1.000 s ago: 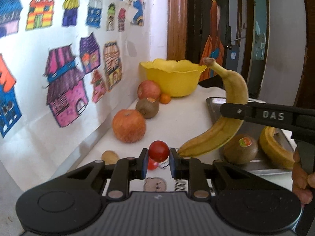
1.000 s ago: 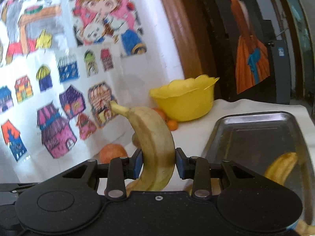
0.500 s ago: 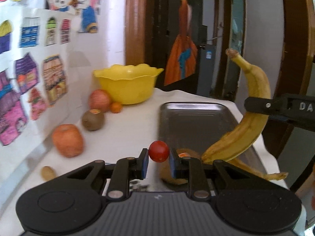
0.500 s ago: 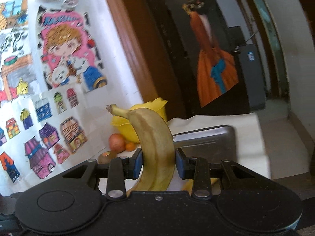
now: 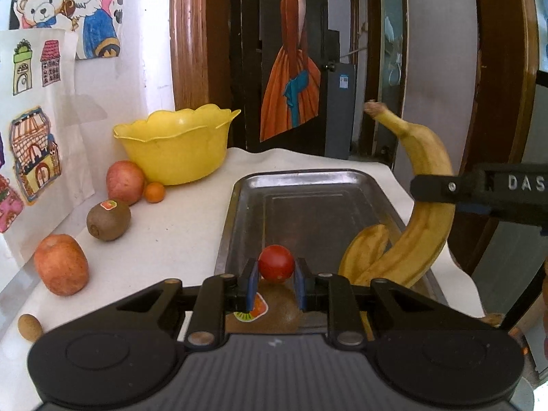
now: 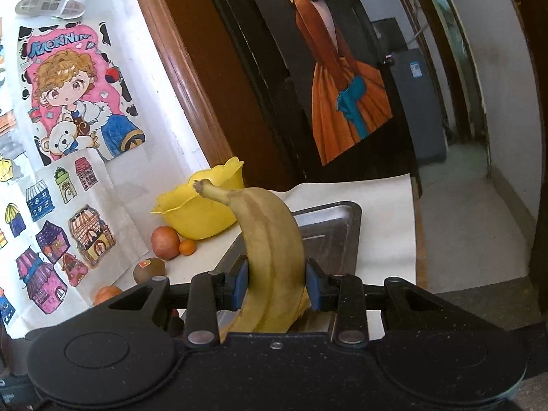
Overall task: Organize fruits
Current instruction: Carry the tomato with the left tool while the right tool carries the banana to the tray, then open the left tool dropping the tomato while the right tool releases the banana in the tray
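Gripping a cherry tomato [image 5: 276,262], the left claw [image 5: 276,282] hangs above the metal tray [image 5: 308,185], apparently to deposit it; the right claw [image 6: 275,287] clamps a banana [image 6: 270,239] upright over the tray's edge, beside a banana [image 5: 366,246] already inside.

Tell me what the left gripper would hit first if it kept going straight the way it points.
Probably the floor of the metal tray: the left gripper, shut on a cherry tomato, aims down over its bare middle. A kiwi lies just beneath the fingers; depth is unclear.
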`<state>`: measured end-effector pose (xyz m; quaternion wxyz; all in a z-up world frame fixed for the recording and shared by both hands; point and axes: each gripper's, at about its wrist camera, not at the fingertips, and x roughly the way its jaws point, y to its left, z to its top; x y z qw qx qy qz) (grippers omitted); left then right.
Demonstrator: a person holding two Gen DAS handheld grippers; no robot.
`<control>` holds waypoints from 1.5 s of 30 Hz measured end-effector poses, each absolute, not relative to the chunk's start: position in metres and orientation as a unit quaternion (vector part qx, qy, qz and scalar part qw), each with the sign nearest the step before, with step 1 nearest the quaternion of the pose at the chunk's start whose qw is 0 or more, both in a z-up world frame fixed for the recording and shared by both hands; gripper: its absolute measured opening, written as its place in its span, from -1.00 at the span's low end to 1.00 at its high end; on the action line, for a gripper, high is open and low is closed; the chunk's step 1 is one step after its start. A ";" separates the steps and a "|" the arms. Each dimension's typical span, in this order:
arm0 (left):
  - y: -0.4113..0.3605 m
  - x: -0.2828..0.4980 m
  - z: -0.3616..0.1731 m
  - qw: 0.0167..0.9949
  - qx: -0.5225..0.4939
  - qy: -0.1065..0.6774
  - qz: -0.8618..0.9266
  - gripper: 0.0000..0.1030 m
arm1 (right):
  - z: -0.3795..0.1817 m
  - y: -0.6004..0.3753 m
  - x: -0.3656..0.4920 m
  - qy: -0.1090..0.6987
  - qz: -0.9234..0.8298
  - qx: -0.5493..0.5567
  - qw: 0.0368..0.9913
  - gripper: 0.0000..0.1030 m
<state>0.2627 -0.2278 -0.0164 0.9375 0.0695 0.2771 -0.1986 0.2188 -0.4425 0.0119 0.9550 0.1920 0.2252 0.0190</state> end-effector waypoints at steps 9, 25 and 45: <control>-0.229 0.277 -0.024 0.936 0.071 0.286 -0.190 -0.51 | -0.005 -0.445 0.260 0.255 0.028 0.206 0.944 -0.17; -0.223 0.276 -0.020 0.943 0.055 0.280 -0.173 0.35 | -0.025 -0.446 0.268 0.286 0.027 0.200 0.937 0.51; -0.181 0.218 0.034 0.965 0.017 0.212 -0.151 0.99 | 0.031 -0.435 0.206 0.225 0.033 0.189 0.955 0.98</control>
